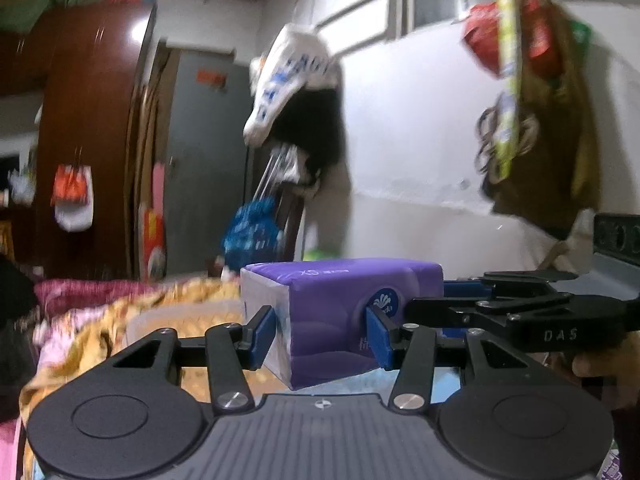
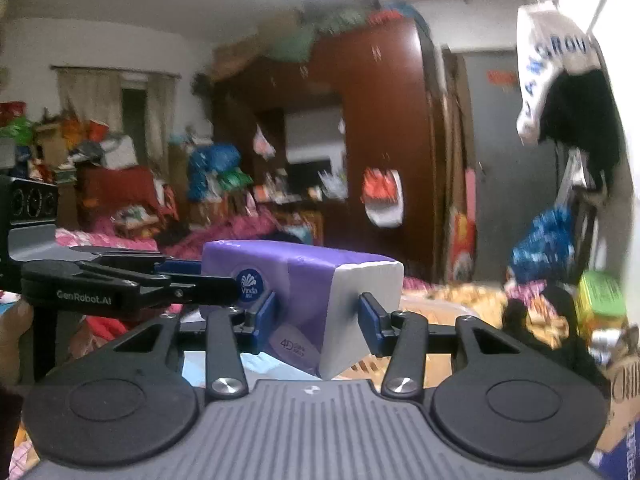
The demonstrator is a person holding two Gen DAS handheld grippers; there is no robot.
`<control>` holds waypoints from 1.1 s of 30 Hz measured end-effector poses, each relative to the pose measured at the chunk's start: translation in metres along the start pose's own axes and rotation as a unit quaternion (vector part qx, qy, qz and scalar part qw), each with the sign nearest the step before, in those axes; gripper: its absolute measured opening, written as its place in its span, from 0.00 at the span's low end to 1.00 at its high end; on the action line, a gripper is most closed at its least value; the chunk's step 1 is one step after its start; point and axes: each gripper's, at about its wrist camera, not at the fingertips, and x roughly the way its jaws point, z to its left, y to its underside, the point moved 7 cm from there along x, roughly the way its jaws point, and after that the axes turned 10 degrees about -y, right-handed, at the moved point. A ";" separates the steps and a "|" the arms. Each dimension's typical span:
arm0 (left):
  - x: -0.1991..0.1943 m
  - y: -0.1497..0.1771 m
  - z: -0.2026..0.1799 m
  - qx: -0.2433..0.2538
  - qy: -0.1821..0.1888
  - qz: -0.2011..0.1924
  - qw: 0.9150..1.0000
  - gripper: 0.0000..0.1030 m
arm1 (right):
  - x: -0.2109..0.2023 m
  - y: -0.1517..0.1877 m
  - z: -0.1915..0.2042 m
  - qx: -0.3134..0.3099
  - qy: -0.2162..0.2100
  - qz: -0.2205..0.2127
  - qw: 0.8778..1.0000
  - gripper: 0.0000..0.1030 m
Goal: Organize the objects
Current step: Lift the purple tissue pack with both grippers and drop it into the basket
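A purple tissue pack (image 1: 328, 292) with white ends is held up in the air above a bed, one gripper at each end. In the left wrist view my left gripper (image 1: 320, 336) is shut on its near white end, both blue pads pressing the wrapper. My right gripper (image 1: 424, 300) reaches in from the right and clamps the far end by the round logo. In the right wrist view the tissue pack (image 2: 304, 276) sits between the pads of my right gripper (image 2: 318, 320), which is shut on it. My left gripper (image 2: 200, 278) grips it from the left.
Below lies a bed with orange and pink bedding (image 1: 120, 312). A tall brown wardrobe (image 2: 384, 140) and a grey door (image 1: 208, 152) stand ahead. Bags and clothes (image 1: 296, 80) hang on the white wall, more bags (image 1: 536, 100) at right. Cluttered piles (image 2: 120, 168) fill the far side.
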 end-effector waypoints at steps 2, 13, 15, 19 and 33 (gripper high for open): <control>0.017 0.001 0.007 -0.013 -0.007 0.024 1.000 0.52 | 0.016 0.005 -0.008 0.012 0.007 0.026 1.000 0.48; 0.066 0.017 0.026 -0.027 -0.044 0.161 0.986 0.52 | 0.043 0.035 -0.045 0.107 0.011 0.141 0.984 0.48; 0.073 0.023 0.025 -0.023 -0.046 0.180 0.982 0.52 | 0.046 0.037 -0.045 0.101 0.020 0.161 0.982 0.47; 0.080 0.035 0.024 -0.017 -0.052 0.215 0.975 0.54 | 0.047 0.043 -0.046 0.100 0.032 0.186 0.977 0.47; 0.042 0.031 0.015 0.023 -0.069 0.171 0.983 0.71 | 0.024 0.019 -0.049 0.081 0.071 0.157 0.982 0.70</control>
